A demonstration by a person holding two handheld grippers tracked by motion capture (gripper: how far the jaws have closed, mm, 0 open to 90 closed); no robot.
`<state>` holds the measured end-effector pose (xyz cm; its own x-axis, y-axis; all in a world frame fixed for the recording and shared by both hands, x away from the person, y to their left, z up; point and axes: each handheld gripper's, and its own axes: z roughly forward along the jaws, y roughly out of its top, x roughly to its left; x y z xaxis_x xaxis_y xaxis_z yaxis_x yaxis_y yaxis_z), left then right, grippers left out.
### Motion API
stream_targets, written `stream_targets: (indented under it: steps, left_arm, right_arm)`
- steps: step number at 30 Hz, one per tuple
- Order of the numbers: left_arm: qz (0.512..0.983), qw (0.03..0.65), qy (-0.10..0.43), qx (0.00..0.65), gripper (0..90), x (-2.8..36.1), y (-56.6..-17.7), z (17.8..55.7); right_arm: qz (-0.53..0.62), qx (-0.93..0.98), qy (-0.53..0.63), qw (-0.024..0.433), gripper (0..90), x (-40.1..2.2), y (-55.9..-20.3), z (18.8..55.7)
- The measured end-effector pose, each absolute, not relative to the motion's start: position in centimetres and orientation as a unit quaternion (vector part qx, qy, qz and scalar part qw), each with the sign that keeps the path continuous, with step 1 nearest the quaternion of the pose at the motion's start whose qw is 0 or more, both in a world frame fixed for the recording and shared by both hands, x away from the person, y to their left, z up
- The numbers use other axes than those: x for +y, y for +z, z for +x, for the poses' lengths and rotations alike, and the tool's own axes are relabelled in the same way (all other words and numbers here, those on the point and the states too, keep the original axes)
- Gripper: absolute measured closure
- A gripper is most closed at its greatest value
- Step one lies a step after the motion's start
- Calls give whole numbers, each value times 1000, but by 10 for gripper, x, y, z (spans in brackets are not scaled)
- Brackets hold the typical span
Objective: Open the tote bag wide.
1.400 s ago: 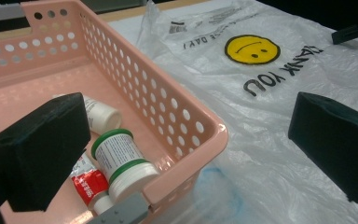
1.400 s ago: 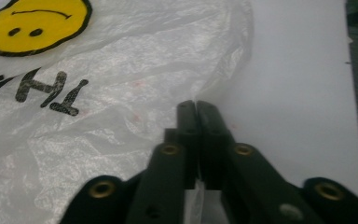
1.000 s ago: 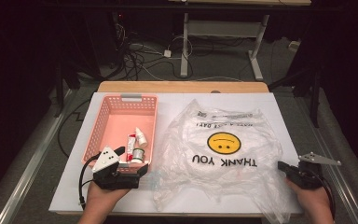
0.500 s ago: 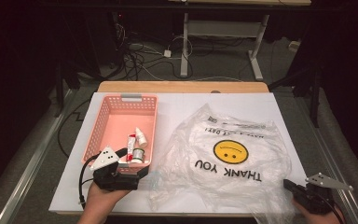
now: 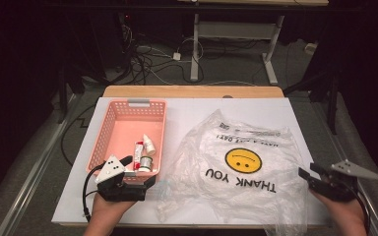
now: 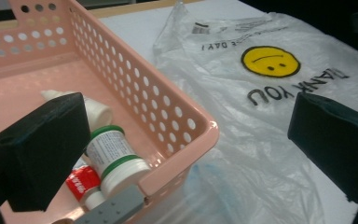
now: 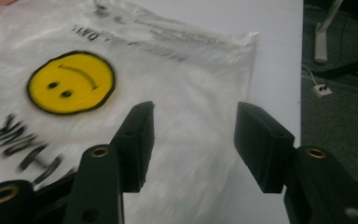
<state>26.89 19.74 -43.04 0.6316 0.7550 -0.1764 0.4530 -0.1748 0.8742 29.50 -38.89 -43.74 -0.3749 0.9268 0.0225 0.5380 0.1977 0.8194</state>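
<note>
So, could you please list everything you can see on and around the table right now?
Table: one, white top, centre.
Basket: one, pink, table's left.
Small containers: three, white, one green-trimmed, one red-labelled, in the basket's near end.
Plastic bag: one, clear with yellow smiley and THANK YOU, spread on the table's right.
Cables: several, dark, floor beyond the table.
Left gripper: one, black, open, at the basket's near corner.
Right gripper: one, black, jaws just opened with nothing between them, at the bag's right edge.
</note>
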Motion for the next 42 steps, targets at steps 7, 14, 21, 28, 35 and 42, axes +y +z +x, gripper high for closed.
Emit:
stream_targets:
  steps: [7,14,21,28,35,42]
  left_arm:
    - [753,497,170,396,0,195,-429,268]
    - [750,497,187,393,0,193,-430,264]
    - [755,493,184,392,0,191,-431,265]
    - [758,492,180,389,0,190,-432,266]
    - [760,494,173,385,0,187,-432,265]
    - [766,491,170,380,0,185,-432,265]
  right_arm:
    - [527,714,389,245,380,-393,-444,370]
    - [553,721,362,205,279,-394,-463,429]
    - [546,745,338,181,297,-387,-478,448]
    - [509,772,324,202,572,-378,-479,438]
    - [470,795,343,172,900,-372,-478,432]
    - [503,760,358,203,900,-382,-472,438]
